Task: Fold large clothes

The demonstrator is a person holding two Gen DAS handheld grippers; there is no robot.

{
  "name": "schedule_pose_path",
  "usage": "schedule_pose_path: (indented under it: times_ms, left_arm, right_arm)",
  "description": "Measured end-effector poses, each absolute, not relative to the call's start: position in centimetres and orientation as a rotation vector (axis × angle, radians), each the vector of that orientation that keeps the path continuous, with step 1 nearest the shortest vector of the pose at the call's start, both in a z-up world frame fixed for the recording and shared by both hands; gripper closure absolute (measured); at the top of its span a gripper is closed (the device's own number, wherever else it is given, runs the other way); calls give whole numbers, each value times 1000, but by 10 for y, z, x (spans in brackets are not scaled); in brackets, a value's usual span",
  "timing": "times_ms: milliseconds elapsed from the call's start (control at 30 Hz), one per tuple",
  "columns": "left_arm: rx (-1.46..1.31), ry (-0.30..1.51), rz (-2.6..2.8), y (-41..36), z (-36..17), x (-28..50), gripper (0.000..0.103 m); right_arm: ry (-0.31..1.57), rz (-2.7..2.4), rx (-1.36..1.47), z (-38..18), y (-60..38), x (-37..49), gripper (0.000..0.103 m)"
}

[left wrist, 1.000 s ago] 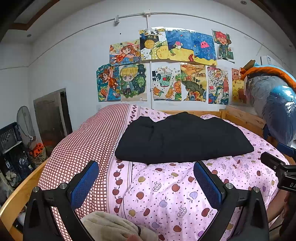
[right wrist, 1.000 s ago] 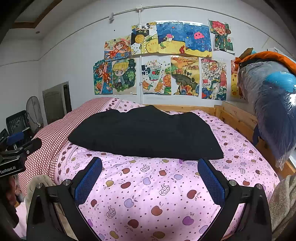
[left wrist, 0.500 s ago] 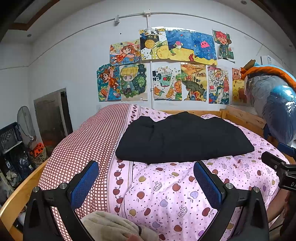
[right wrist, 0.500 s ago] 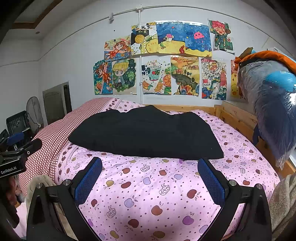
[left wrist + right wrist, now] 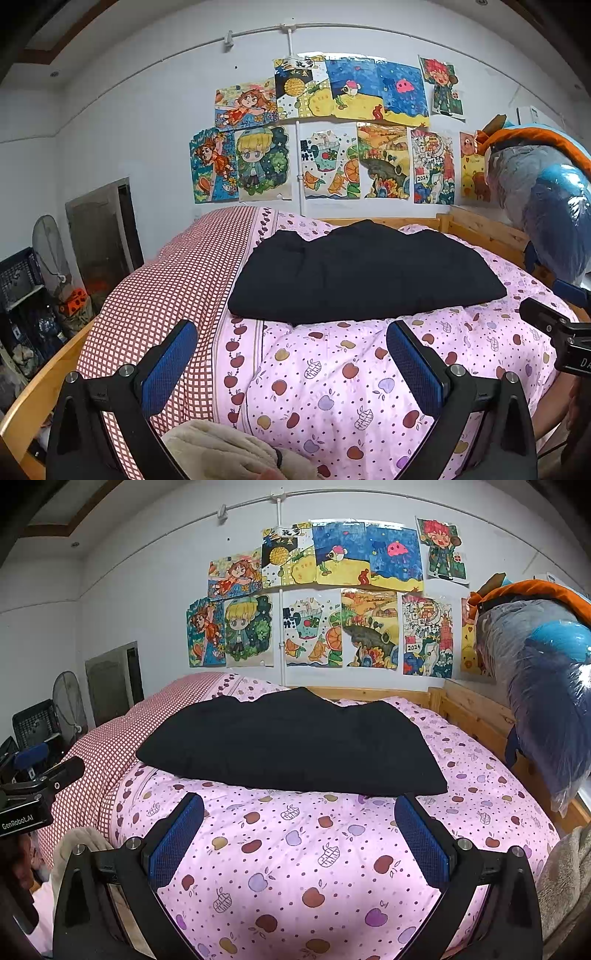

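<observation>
Pink apple-print quilt (image 5: 332, 373) on wooden bed frame (image 5: 476, 716), drawings (image 5: 317, 602) on wall.

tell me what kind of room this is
Most likely a child's bedroom at home. A wooden-framed bed carries a pink apple-print quilt with a black garment lying on it, and hand-coloured drawings cover the wall behind.
</observation>
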State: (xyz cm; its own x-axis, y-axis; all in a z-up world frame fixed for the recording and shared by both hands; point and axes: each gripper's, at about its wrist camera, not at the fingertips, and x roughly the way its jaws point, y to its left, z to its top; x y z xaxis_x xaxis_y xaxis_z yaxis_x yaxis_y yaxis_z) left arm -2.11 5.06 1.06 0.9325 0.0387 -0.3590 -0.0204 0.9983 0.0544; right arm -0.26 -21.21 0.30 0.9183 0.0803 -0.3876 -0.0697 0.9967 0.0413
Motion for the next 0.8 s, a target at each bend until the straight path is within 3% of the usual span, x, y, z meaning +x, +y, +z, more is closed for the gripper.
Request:
schedule_pose_path:
  times_ms: [800]
  left_arm:
    - [85, 352, 24, 42, 6, -22, 0]
  right_arm:
    - [405, 79, 23, -1, -211, -4, 2]
